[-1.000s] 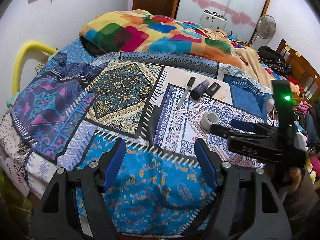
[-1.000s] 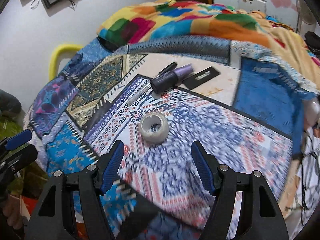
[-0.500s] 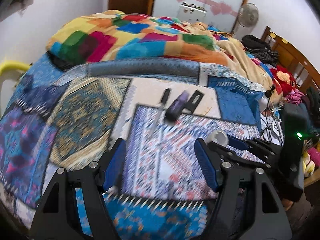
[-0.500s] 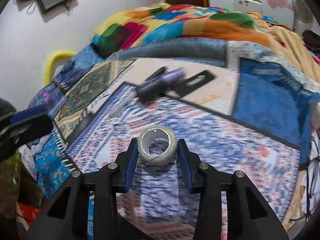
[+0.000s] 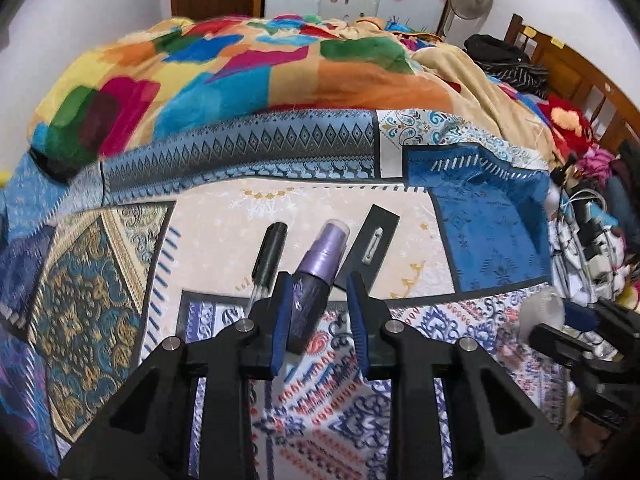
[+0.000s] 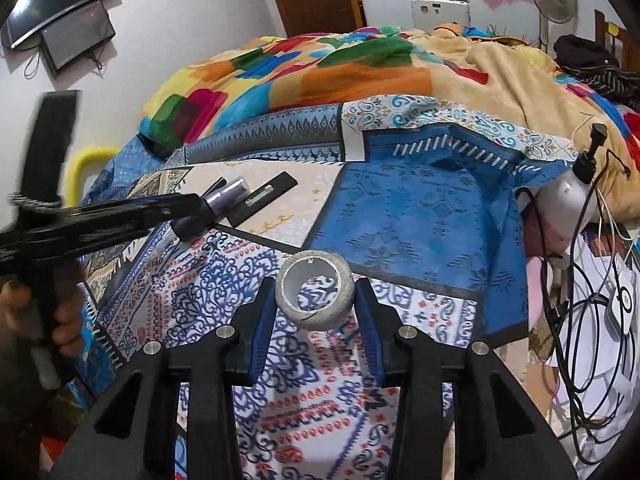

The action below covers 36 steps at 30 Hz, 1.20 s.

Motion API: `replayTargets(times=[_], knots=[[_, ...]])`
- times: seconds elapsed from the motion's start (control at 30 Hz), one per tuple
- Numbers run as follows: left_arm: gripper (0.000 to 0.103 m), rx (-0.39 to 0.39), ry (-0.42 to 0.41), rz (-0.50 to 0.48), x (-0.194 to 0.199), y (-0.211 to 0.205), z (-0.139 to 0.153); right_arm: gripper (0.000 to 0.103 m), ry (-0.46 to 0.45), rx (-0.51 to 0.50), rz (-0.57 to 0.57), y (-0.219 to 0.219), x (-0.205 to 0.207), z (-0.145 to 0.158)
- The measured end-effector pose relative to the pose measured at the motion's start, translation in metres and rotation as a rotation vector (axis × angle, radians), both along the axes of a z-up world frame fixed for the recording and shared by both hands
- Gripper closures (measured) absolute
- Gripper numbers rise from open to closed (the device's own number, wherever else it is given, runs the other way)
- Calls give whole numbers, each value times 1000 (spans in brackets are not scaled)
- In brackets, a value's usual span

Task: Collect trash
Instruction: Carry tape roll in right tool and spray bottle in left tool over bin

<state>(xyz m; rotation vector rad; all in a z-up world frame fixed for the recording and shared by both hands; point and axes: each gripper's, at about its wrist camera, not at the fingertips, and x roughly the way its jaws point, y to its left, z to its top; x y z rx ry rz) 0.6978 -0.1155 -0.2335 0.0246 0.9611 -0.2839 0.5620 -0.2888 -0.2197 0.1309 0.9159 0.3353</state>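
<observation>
**Clerk:** Your left gripper (image 5: 318, 312) stands partly open around the purple spray bottle (image 5: 316, 278); its left pad (image 5: 282, 322) touches the bottle's dark body, the right pad stands just clear. The bottle lies on the patchwork bedcover (image 5: 496, 236), cap pointing away from you.

**Checker:** And your right?

**Clerk:** Your right gripper (image 6: 316, 308) has closed its pads against both sides of the tape roll (image 6: 316, 294), which you hold with its hole facing the camera.

**Checker:** Around the left gripper?

**Clerk:** Just left of the bottle, a black-capped pen (image 5: 269, 258). Just right, a black card (image 5: 372, 240) bearing a small white piece. Further ahead, the multicoloured blanket (image 5: 240, 72).
</observation>
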Motion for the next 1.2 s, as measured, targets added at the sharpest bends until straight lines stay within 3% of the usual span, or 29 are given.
replayTargets(times=[0.1,0.27,0.5,0.63,0.77,0.87,1.07,1.2], knots=[[76,4,-3,-9,-2,-3,0,67,-1,1,8,0,-1,-2],[76,84,12,-31,2,-13,0,67,11,17,22,1,-3,-5],[75,83,144,-21,20,-5,-16,67,1,32,24,0,-8,0],[75,75,150,-3,12,-6,-21,67,1,41,15,-2,-6,0],[77,153,102,17,3,-19,-22,67,10,57,2,-4,-5,-1],[78,159,103,37,-3,-23,-20,67,18,56,-10,-5,-6,0],[78,89,66,49,-43,-17,19,67,9,35,-15,-7,-18,18],[78,60,7,45,-85,-15,66,67,-16,31,-15,-9,-33,44]])
